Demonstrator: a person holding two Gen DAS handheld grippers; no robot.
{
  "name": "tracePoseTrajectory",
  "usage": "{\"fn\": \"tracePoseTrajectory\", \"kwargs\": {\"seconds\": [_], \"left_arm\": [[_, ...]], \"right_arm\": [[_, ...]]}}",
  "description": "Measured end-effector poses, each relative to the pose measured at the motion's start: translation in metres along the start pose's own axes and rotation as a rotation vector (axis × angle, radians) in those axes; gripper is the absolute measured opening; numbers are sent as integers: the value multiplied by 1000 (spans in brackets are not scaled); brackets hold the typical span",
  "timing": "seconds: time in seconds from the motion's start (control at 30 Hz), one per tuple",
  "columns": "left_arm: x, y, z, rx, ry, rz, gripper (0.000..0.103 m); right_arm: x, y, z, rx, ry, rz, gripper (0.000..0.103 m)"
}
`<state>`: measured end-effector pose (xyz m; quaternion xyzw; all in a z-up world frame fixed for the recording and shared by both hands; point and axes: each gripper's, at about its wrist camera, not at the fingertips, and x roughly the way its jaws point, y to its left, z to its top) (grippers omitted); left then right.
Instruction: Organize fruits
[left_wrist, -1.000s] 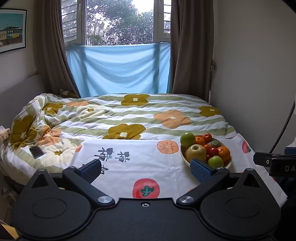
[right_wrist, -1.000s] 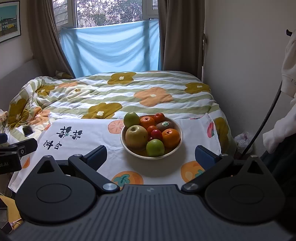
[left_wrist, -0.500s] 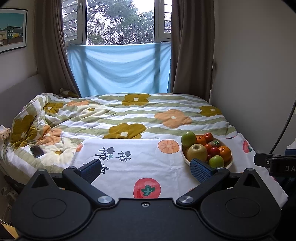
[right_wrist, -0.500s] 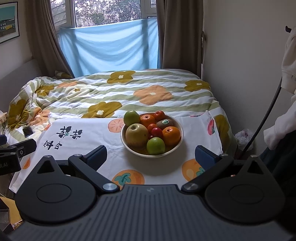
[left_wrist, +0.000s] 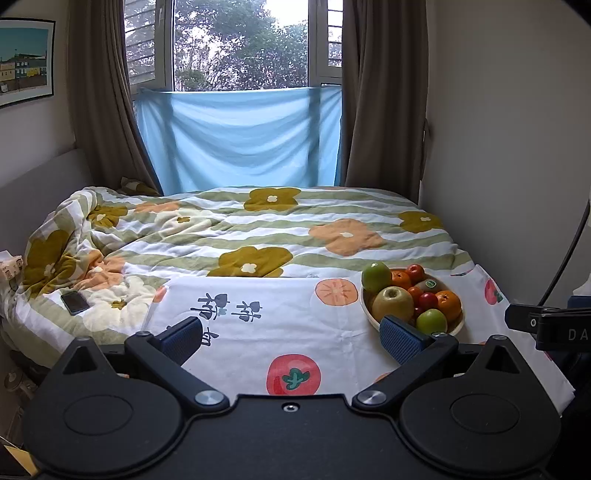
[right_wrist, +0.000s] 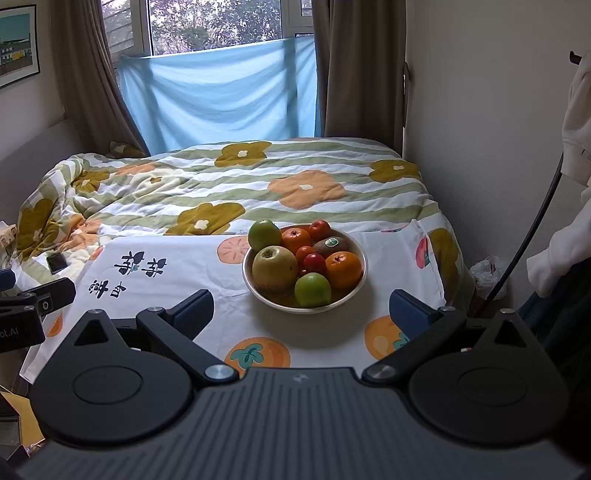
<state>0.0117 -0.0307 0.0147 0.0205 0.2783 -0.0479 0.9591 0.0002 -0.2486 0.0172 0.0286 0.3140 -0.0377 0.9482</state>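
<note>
White cloth (right_wrist: 192, 273) printed with persimmons and dark characters covers the near surface, and on it stands the bowl (right_wrist: 356, 254) of fruit. The right wrist view looks down into the bowl, right of centre on the cloth: a big yellow apple (right_wrist: 275, 270) at its near left, a green apple (right_wrist: 312, 290) at the near rim, another green one (right_wrist: 263, 234) at the far left, an orange (right_wrist: 343, 269) on the right, a second orange (right_wrist: 296, 239) behind, a kiwi (right_wrist: 330, 245) with a green sticker, and small red fruits in the middle. The right gripper (right_wrist: 301, 307) hangs above the near edge of the cloth, jaws released and wide apart, nothing between them, the bowl just beyond.

From the left wrist view the bowl (left_wrist: 458, 322) sits far to the right, and the right-hand blue pad (left_wrist: 400, 338) hides its near-left rim. The left gripper (left_wrist: 291, 336) also has its jaws released and empty, over bare cloth (left_wrist: 258, 332). Only this view shows the top of the window (left_wrist: 240, 44) with trees outside.

Each view catches a part of the other gripper at its edge. A phone (left_wrist: 75, 302) lies on the flowered duvet (left_wrist: 258, 236) at the left. A blue sheet (right_wrist: 218, 92) hangs under the window between brown curtains (right_wrist: 354, 66). The right view alone shows a white sleeve (right_wrist: 554, 258) and a dark cable (right_wrist: 532, 236) at the right wall.
</note>
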Motion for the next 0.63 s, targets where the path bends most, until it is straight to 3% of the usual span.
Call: {"fn": "tracePoseTrajectory", "kwargs": {"seconds": [0.23,0.4,0.63], "left_arm": [[-4,2,0,-29,-6,-18,103],[-5,0,-1,-6,-4,38,103],[-5,1,-3,-3,-11,43,103]], "right_arm": [[0,0,0,1,1,5,103],[-2,6,-3,-2,-2,13,103],[-4,9,-5,-1,0,21,103]]}}
